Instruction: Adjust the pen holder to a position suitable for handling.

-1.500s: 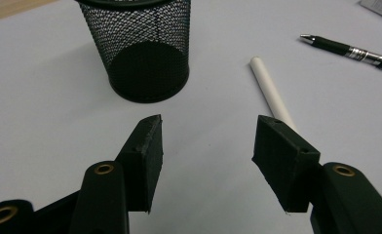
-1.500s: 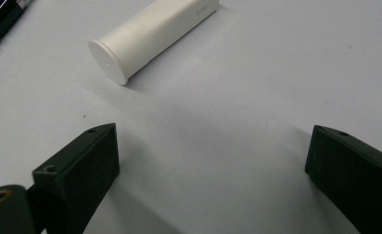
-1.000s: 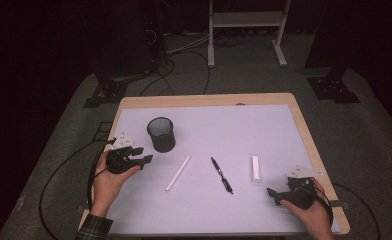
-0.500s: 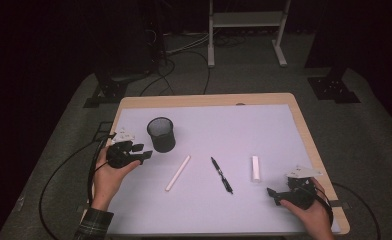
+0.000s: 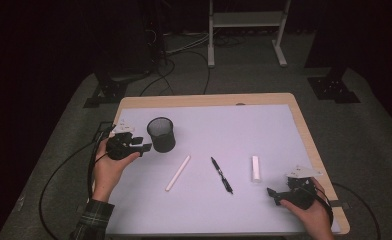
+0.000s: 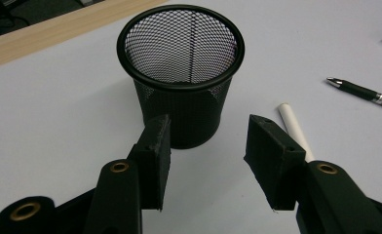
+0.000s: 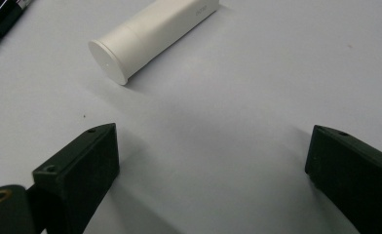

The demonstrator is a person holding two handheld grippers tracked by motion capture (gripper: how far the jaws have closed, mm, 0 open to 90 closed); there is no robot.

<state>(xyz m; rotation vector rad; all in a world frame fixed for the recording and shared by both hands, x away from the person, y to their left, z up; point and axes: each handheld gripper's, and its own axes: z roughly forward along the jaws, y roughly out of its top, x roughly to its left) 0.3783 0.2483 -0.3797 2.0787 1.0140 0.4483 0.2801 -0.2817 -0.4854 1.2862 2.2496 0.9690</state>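
I'm looking at a lab or recording studio. Dark drapes surround a lone desk (image 5: 304, 135) on grey carpet (image 5: 359, 130). Cables (image 5: 174, 47) trail past black stand feet (image 5: 334, 90) and a white frame (image 5: 244, 20).

Left gripper (image 5: 143, 148) shifted away from person toward mesh cup (image 5: 161, 134), jaws now just beside it

A black pen (image 5: 222, 175) lies on the table (image 5: 264, 130).
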